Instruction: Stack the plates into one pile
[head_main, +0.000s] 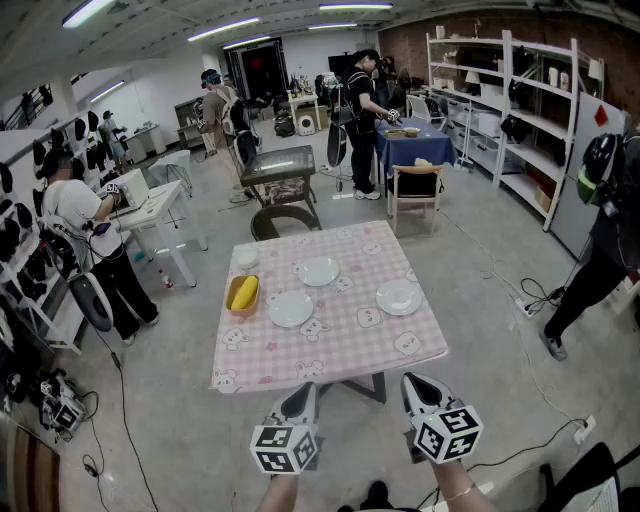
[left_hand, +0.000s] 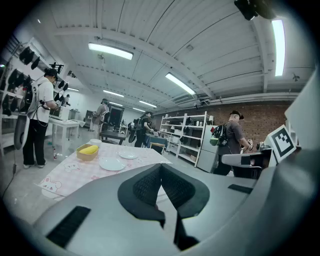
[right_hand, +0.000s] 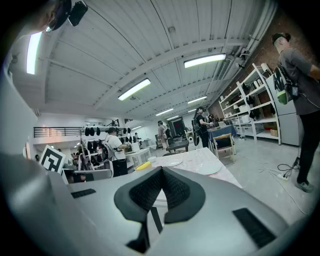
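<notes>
A matt pink checked cloth (head_main: 345, 335) is being draped softly over the table (head_main: 300, 378) edges. The plates (head_main: 291, 309) (head_main: 319, 271) (head_main: 399, 297) are being seen as smooth, glossy white. Beside the left edge, a dull yellow box (head_main: 243, 294) is being shown. The left gripper (left_hand: 161, 167) and right gripper (right_hand: 161, 171) are being seen as matt grey plastic, their pads (left_hand: 147, 187) as dark and ribbed. The floor (head_main: 480, 280) is being seen as smooth grey.

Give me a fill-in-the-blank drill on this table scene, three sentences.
1. The pink checked tablecloth carries ___ flat white plates, none stacked yet.
2. In the head view, the yellow tray sits near the table's ___ edge.
3. The left gripper and the right gripper both hold their jaws ___, with nothing between them.
Missing words: three; left; shut.
</notes>
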